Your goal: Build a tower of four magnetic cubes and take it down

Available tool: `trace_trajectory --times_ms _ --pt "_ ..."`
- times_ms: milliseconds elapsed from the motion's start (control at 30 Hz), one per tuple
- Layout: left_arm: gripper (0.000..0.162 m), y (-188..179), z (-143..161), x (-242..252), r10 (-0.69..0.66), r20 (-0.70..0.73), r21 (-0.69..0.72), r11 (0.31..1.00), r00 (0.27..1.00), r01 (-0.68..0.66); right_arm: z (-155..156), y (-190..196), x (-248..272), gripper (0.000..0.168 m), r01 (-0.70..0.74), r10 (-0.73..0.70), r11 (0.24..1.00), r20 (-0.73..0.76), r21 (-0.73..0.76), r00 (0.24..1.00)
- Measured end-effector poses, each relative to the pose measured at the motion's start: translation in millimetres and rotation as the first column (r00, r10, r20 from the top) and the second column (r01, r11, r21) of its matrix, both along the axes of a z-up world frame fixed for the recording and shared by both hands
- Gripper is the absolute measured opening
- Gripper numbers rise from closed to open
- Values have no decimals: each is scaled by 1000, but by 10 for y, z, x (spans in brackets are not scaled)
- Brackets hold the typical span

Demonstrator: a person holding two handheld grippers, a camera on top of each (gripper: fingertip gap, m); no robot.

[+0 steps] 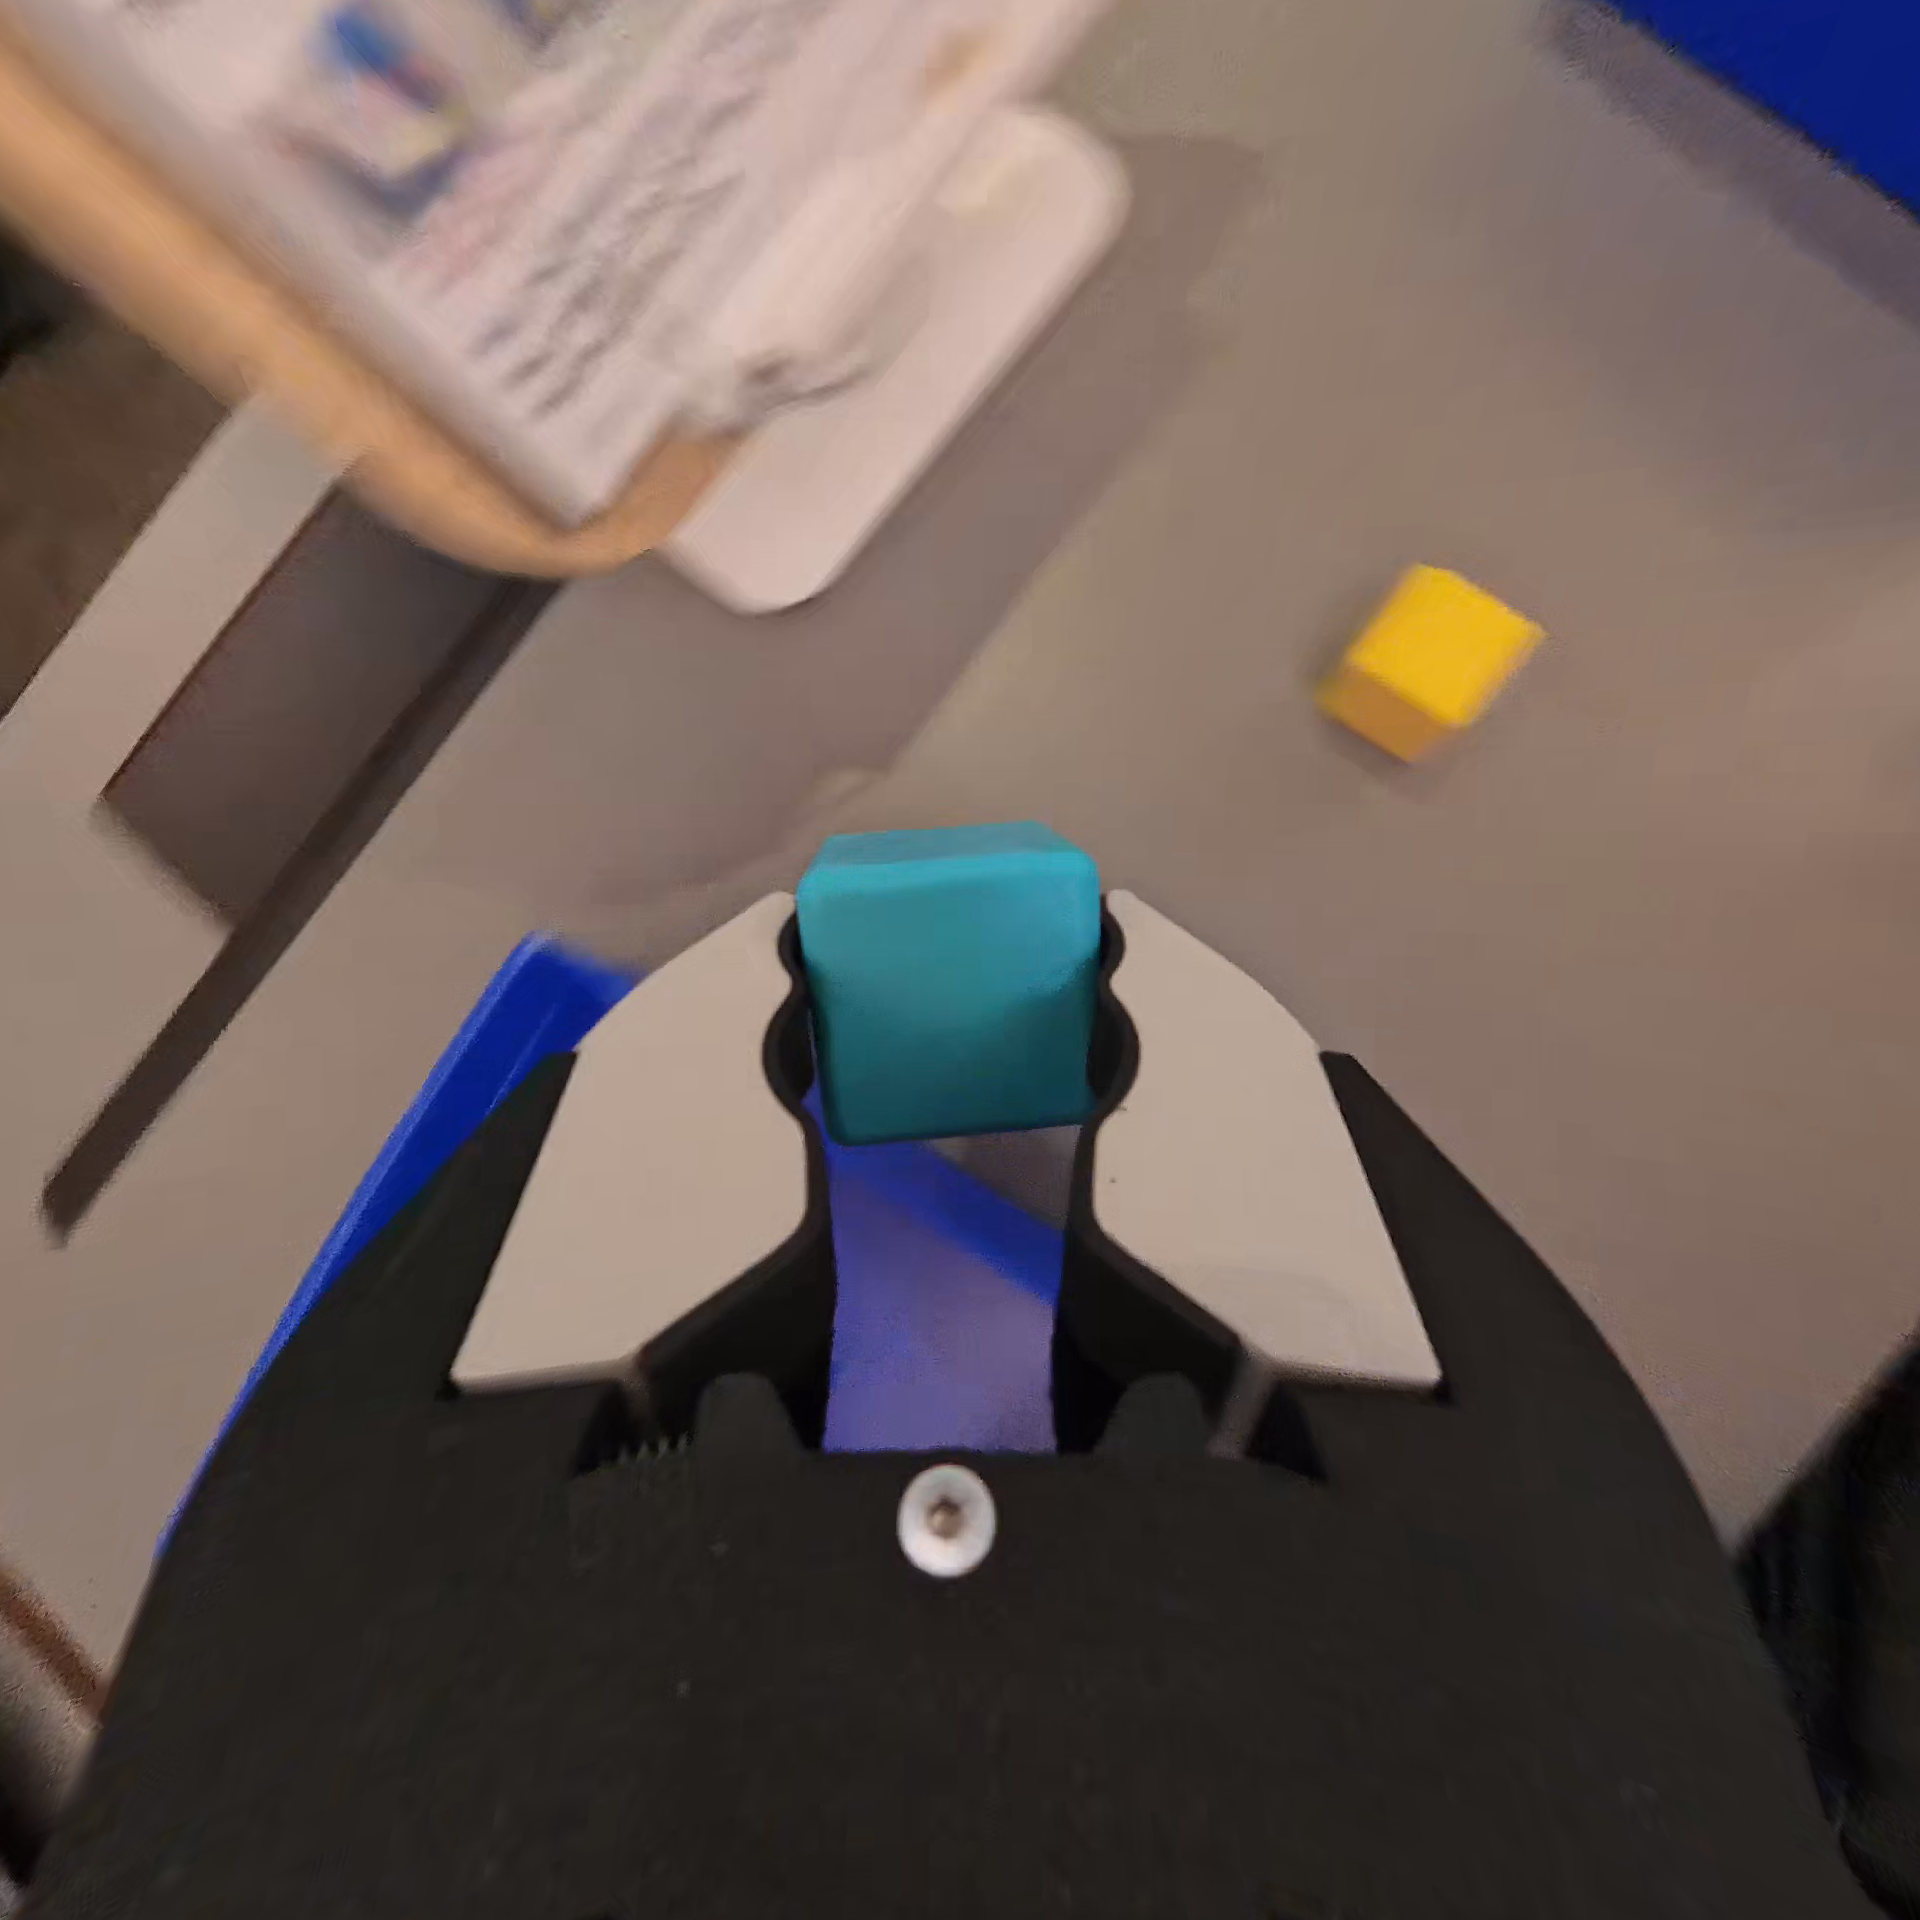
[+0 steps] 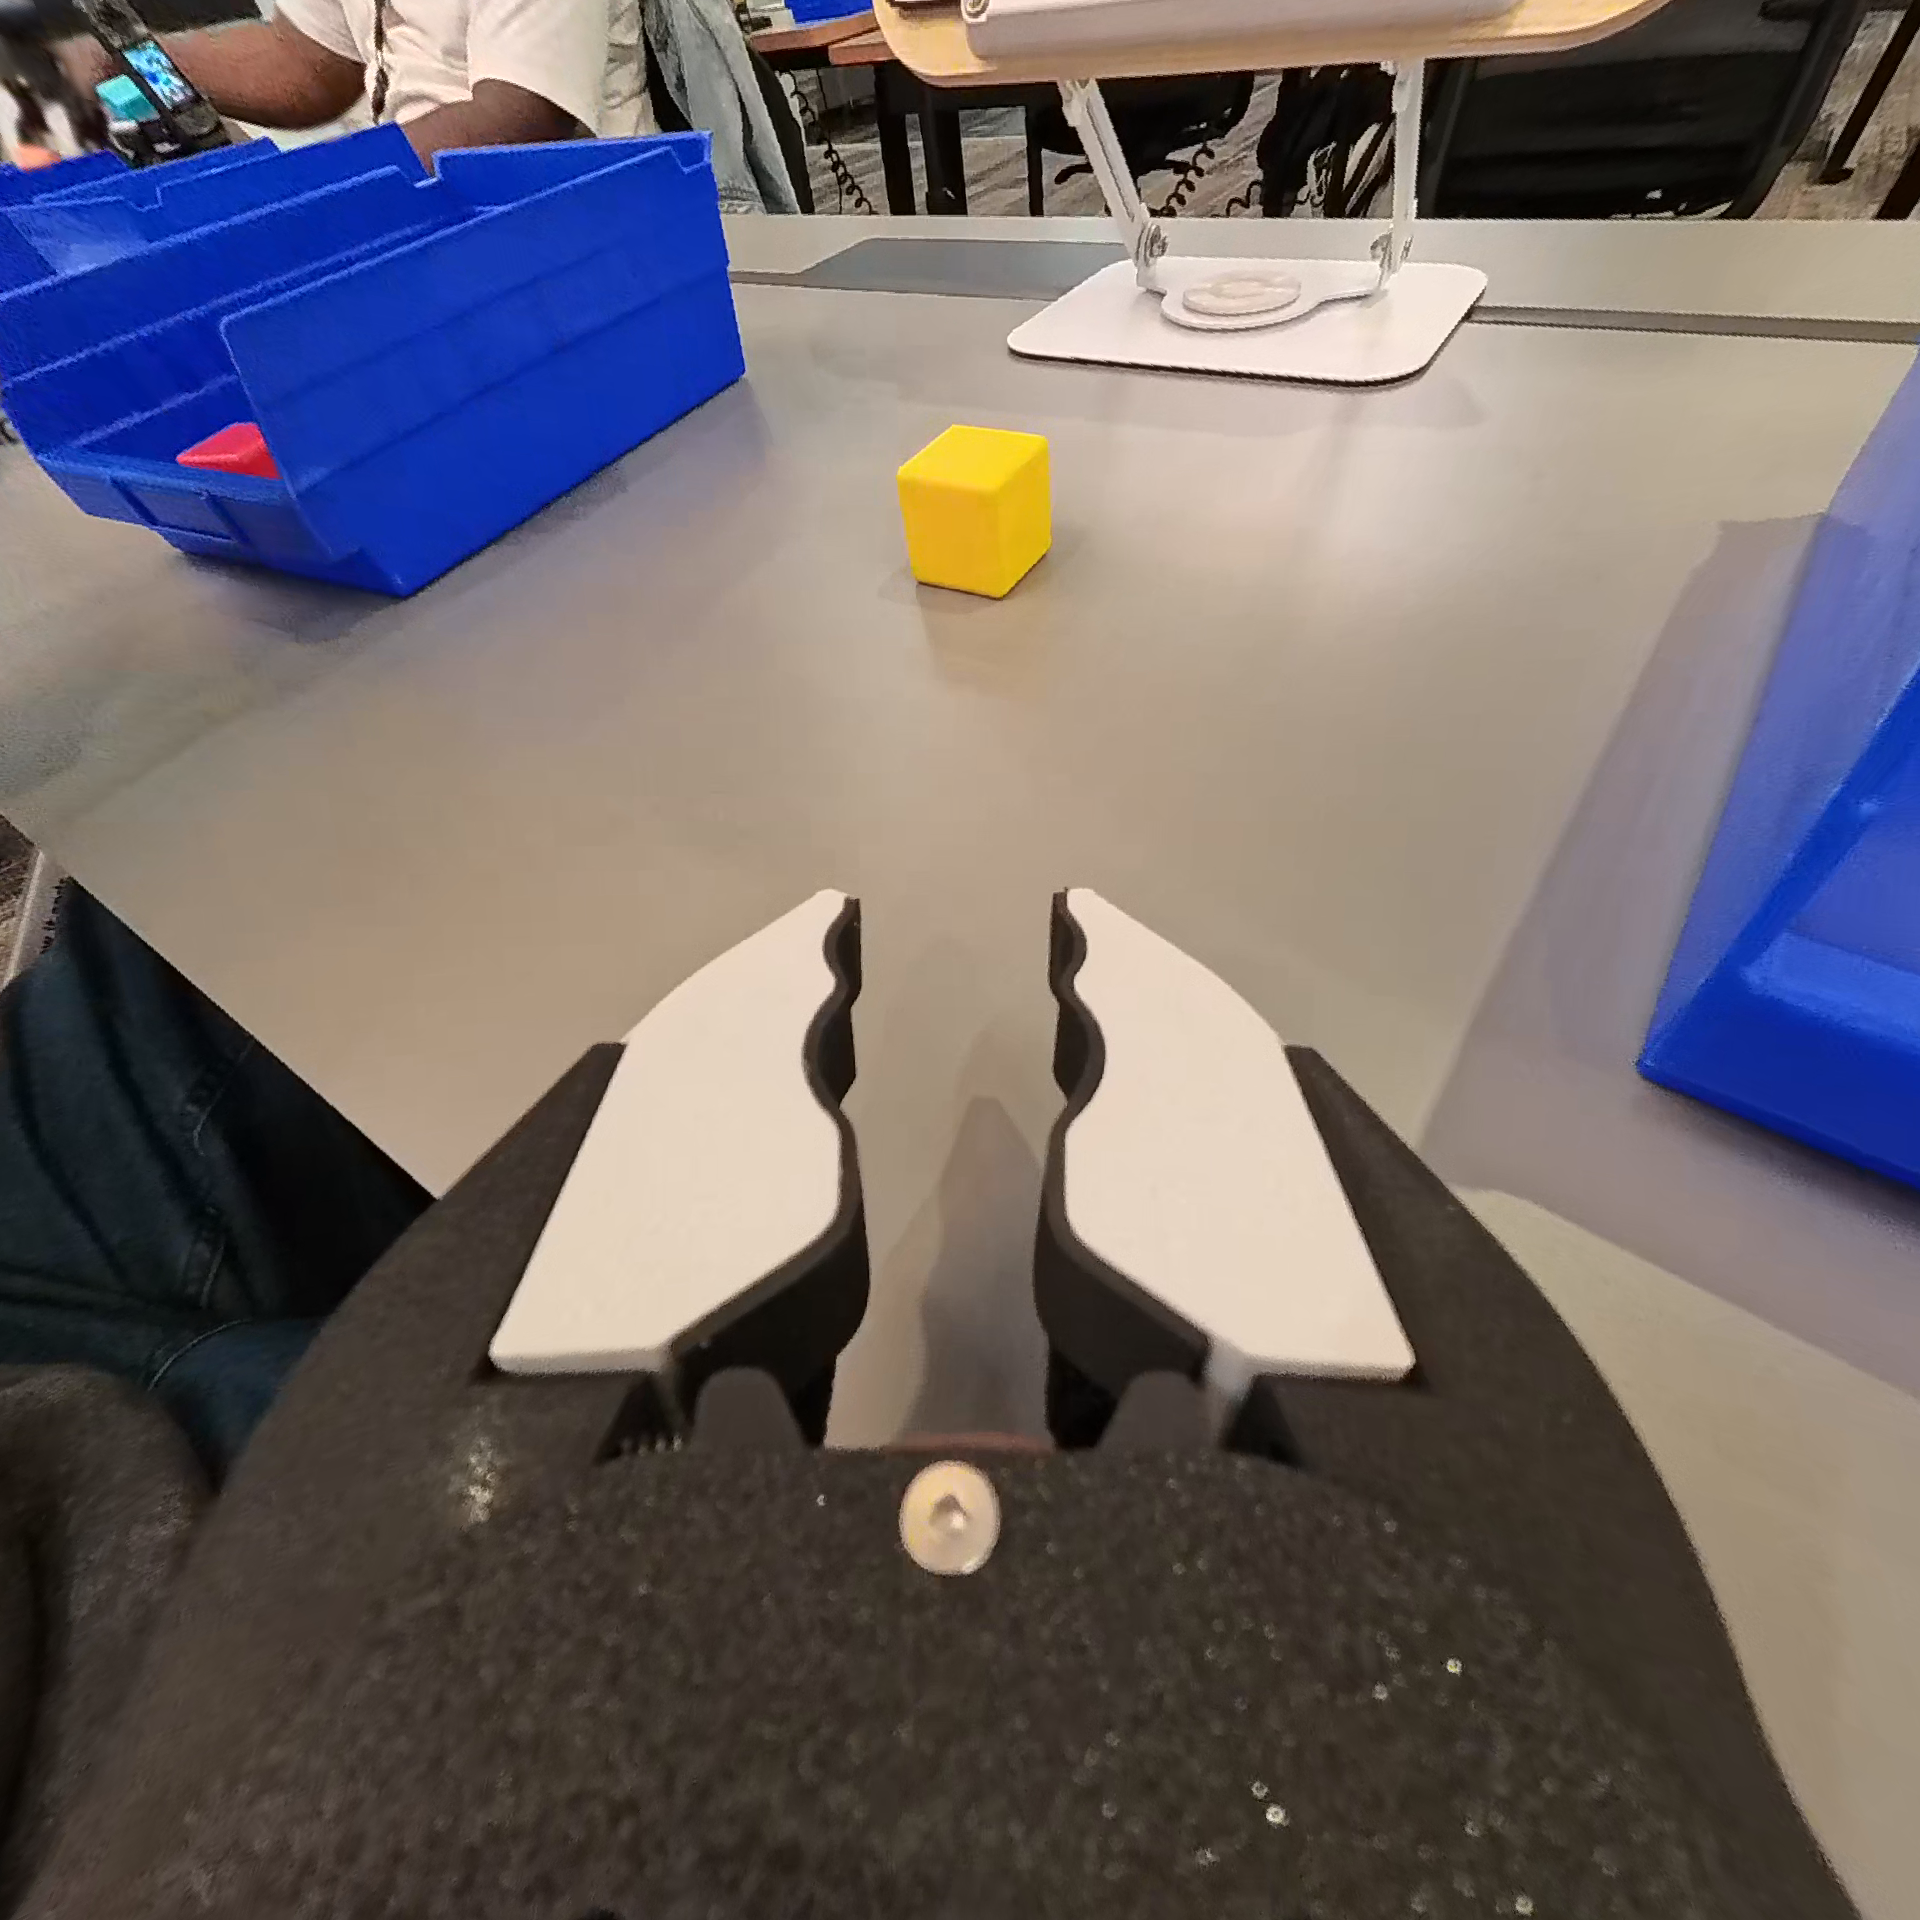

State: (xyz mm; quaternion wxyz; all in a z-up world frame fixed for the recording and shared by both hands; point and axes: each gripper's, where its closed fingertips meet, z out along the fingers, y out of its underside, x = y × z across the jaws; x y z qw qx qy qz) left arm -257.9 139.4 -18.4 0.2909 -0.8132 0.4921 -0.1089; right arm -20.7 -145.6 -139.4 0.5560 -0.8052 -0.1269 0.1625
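Grey laminate makes up the table (image 2: 1195,707), the biggest thing in both views, with blue plastic bins on it: one bin (image 2: 436,343) at the far left of the right wrist view and another bin (image 2: 1808,883) at its right edge. A white stand base (image 2: 1247,322) sits at the far side, carrying a pale wooden shelf above. A person in a white shirt sits beyond the table.

Smaller again, the left gripper (image 1: 945,997) is clamped on a teal cube (image 1: 951,982), held in the air over the table with a blue bin edge (image 1: 499,1049) beneath and behind it; that view is smeared by motion. The right gripper (image 2: 956,935) hangs low over the near table edge, fingers parted and holding nothing.

A yellow cube (image 2: 975,511) stands alone on the open table, well apart from both grippers, and a red cube (image 2: 231,452) lies in the left bin's front compartment.

Judging from this, the tower is barely begun: the yellow cube looks like the base and the teal one is the second piece. The next move calls for squaring the teal cube over the yellow one and lowering it gently, since the magnets may snap it askew.
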Motion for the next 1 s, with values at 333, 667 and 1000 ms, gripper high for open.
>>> trace_trajectory --times_ms 333,667,1000 --pt "50 -814 -703 1264 -515 -219 -150 857 829 493 15 -20 -5 35 -6 6 1000 0 5 1000" --pt "49 -854 -1047 1667 -600 -234 -258 797 765 546 15 -23 -5 35 -8 8 1000 0 2 1000" --pt "49 -876 -1268 1636 -620 -274 -309 780 735 543 11 -26 -9 35 -10 10 1000 2 0 1000"
